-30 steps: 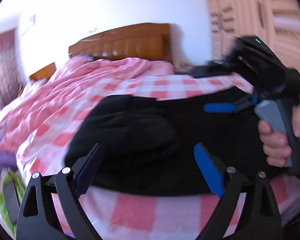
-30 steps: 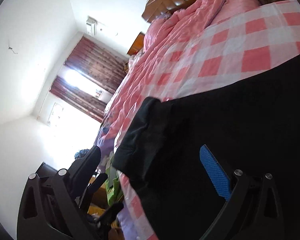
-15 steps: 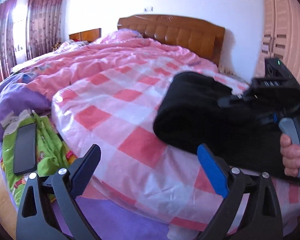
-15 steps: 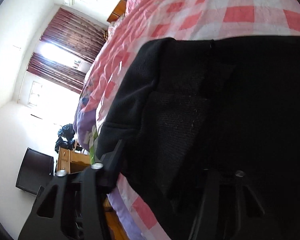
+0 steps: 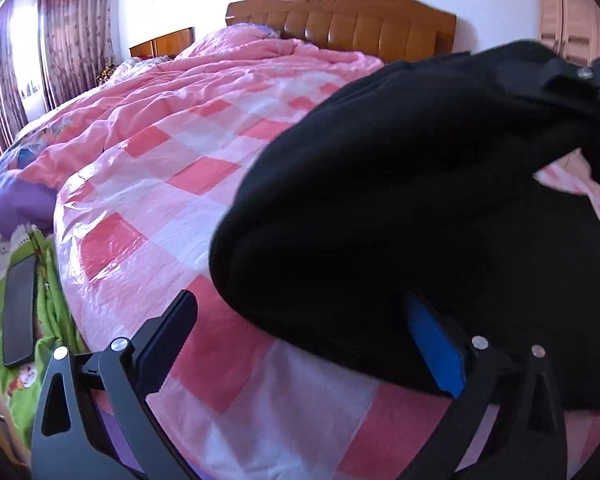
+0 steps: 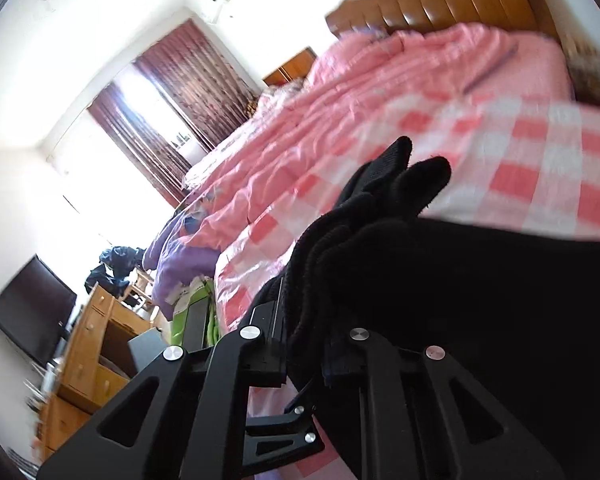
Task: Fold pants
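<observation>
**Inspector A:** We find the right gripper (image 6: pixel 304 344) clamped tight on a bunched edge of the black pants (image 6: pixel 480 320), several layers of cloth pinched between its jaws and a corner of fabric standing up past them. We judge this the chief risk: a grip on thick, uneven layers may shed the inner ones under tension, and the fold would then sag open.

**Inspector B:** We agree. We add the left gripper (image 5: pixel 300 344). Its jaws are opening and stand wide, nothing pressed between them. The rounded folded end of the pants (image 5: pixel 400 220) lies over the blue pad on one side; the other finger sits clear of it, above the pink checked bedspread (image 5: pixel 172 200).

**Inspector A:** So if it closed from there, we judge it could catch only the outer layer, or take the bedspread with it.

**Inspector B:** We also note the pants lie near the bed's edge, with part of them raised by the right gripper (image 5: pixel 560 76). A pull toward that edge could drag the bundle off. We cannot tell how much cloth rests flat.
</observation>
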